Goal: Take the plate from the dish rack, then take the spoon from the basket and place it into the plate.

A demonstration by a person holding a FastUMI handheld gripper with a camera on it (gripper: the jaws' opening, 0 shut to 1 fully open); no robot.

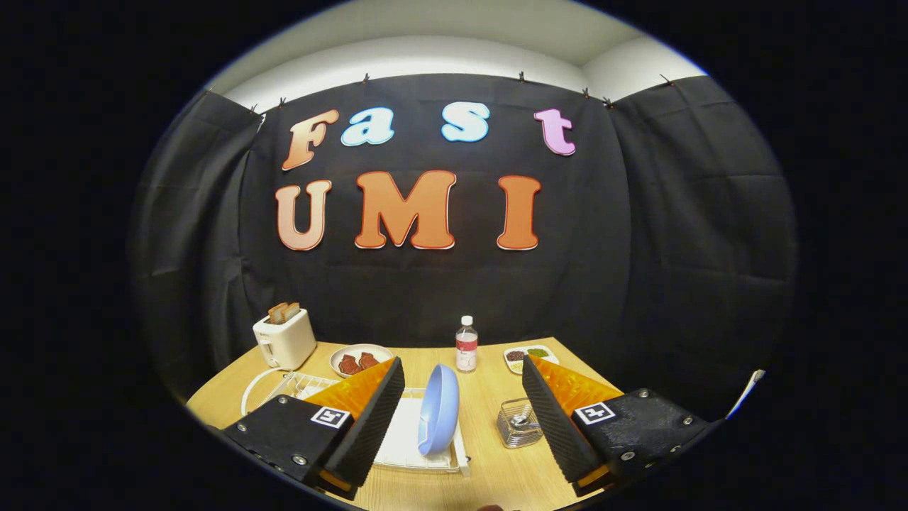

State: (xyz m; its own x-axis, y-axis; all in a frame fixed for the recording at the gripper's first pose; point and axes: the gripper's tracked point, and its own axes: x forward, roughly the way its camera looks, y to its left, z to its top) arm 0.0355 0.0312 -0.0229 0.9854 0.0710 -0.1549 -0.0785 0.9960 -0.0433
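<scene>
Gripper (462, 419) hovering wide open, holding nothing; plate (438, 409) standing in dish rack (411, 454), spoon (523, 414) waiting in basket (516, 430).

The left finger (369, 419) covers much of the dish rack (425, 454) — its wire side barely shows. The spoon (523, 415) in the basket (518, 426) is tiny, perhaps handle-up — the right finger (553, 419) hides the basket's edge.
</scene>
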